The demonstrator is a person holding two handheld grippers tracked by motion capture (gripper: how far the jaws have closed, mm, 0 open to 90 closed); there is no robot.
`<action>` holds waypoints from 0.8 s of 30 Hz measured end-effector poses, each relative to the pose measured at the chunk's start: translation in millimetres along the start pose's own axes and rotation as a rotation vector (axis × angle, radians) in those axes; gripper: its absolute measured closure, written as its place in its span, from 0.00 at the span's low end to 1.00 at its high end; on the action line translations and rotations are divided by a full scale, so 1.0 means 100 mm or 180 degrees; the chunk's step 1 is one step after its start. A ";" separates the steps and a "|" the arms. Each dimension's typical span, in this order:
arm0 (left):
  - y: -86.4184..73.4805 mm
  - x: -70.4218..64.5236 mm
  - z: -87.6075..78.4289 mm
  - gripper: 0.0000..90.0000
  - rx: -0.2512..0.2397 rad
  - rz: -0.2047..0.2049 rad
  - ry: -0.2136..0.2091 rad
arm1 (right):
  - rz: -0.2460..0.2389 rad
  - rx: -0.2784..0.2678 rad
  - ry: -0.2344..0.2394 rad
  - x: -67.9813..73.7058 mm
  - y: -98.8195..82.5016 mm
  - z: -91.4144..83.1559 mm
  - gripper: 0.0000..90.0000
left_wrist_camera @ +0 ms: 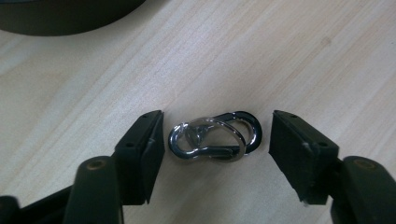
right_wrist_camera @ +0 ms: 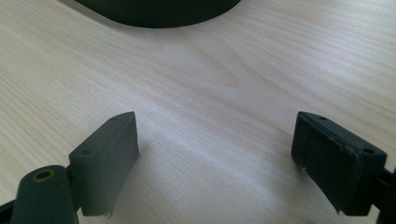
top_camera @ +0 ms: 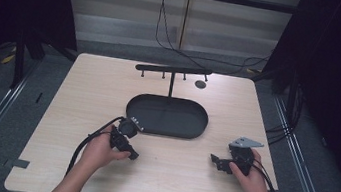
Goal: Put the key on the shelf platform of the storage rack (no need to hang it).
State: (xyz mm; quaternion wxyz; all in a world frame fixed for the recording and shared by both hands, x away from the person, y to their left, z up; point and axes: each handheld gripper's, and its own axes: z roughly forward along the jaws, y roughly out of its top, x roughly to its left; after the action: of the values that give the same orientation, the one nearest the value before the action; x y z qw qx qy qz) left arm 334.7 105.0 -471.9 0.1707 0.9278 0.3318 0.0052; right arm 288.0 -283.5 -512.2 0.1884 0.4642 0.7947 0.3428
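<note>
1. One left tool (top_camera: 133,155) rests low on the pale wooden worktop (top_camera: 83,89), jaws spread wide with nothing gripped.
2. Between those jaws lie two shiny metal clips (left_wrist_camera: 215,136) (carabiner-like loops, overlapping each other), flat on the worktop and touching neither jaw; the gap is smaller on the left-hand jaw's side.
3. One right tool (top_camera: 215,159), well apart from the left tool, also sits low with jaws fully parted over bare wood.
4. One black oval tray (top_camera: 199,125) lies just beyond the left tool; its rim appears ahead of both tools.
5. One black T-shaped rack (top_camera: 173,69) stands at the tray's far side, four pegs hanging under its bar.
</note>
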 end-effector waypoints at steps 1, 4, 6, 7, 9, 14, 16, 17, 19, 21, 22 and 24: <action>0.01 -0.01 0.00 0.42 0.0028 -0.0013 0.0014 | 0.0012 0.0006 -0.0004 0.00 0.00 0.00 0.16; 0.05 -0.04 0.01 0.47 0.0145 0.0045 0.0104 | 0.0011 0.0007 -0.0005 0.00 0.00 0.00 0.16; 0.09 -0.07 0.01 0.47 0.0260 0.0112 0.0173 | 0.0014 0.0008 -0.0005 0.00 0.00 0.00 0.16; 0.09 -0.07 0.01 0.47 0.0260 0.0112 0.0173 | 0.0014 0.0008 -0.0005 0.00 0.00 0.00 0.16; 0.10 -0.08 0.02 0.47 0.0296 0.0084 0.0195 | 0.0014 0.0008 -0.0005 0.00 0.00 0.00 0.16; 0.11 -0.07 0.00 0.48 0.0222 -0.0053 0.0151 | 0.0014 0.0008 -0.0004 0.00 0.00 0.00 0.16; 0.11 -0.05 -0.08 0.71 0.0122 -0.0066 0.0063 | 0.0015 0.0009 -0.0005 0.00 0.00 0.00 0.16; 0.12 -0.03 -0.12 0.77 0.0075 -0.0112 0.0018 | 0.0013 0.0007 -0.0005 0.00 0.00 0.00 0.16; 0.12 -0.01 -0.16 0.71 0.0043 -0.0132 -0.0030 | 0.0014 0.0008 -0.0005 0.00 0.00 0.00 0.16; 0.12 0.01 -0.14 0.70 0.0113 -0.0115 -0.0077 | 0.0014 0.0009 -0.0005 0.00 0.00 0.00 0.16; 0.11 0.01 -0.14 0.69 0.0132 -0.0121 -0.0070 | 0.0014 0.0008 -0.0005 0.00 0.00 0.00 0.16; 0.10 0.03 -0.12 0.68 0.0107 -0.0138 -0.0045 | 0.0014 0.0008 -0.0005 0.00 0.00 0.00 0.16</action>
State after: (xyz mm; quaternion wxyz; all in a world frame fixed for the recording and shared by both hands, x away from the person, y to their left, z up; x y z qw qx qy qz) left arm 341.6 103.5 -457.4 0.1575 0.9231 0.3507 -0.0105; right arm 287.6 -283.3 -512.0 0.1877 0.4664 0.7939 0.3418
